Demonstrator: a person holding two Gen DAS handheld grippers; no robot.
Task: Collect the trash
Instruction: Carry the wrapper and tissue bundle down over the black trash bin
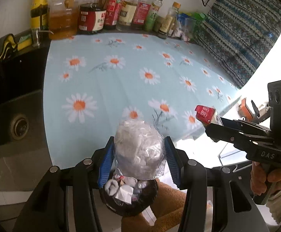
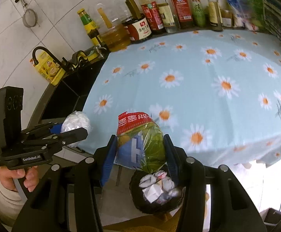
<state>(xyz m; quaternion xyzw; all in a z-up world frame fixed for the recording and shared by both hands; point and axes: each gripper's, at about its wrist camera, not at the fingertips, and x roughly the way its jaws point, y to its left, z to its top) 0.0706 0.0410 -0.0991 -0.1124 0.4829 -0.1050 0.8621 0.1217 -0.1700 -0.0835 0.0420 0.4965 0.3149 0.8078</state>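
A kitchen counter runs under white wall tiles, most of it covered by a pale blue cloth (image 1: 132, 89) printed with white and orange daisies. Far left of the left gripper's fingers lies a dark sink (image 1: 14, 123) with its round drain, and a black tap (image 2: 43, 53) arches over it beside a yellow detergent bottle (image 2: 48, 70). Beyond the fingers, along the back wall, stands a row of oil and sauce bottles (image 1: 109, 9), and to their right some plastic packets (image 1: 185, 25) against a patterned blue fabric (image 1: 245, 31). The left gripper (image 1: 139, 155) has its blue pads pressed on either side of a clear bag of crumpled white paper (image 1: 138, 150), which bulges up between the fingers over the near edge of the cloth. Directly below the fingers, off the counter, sits a black-lined trash bin (image 1: 129, 195) already holding white wads and scraps, on a brown surface. To the right, the right gripper (image 2: 139, 150), held in a hand (image 1: 264, 177) with a cream sleeve, pinches a crumpled snack wrapper (image 2: 140, 139) in red, blue and green between its blue pads; the wrapper's red top pokes out ahead of the fingertips. The same bin (image 2: 157, 191) shows just below and slightly right of this gripper's fingers. Both pieces of trash hang above the bin's side of the counter edge, neither touching it.
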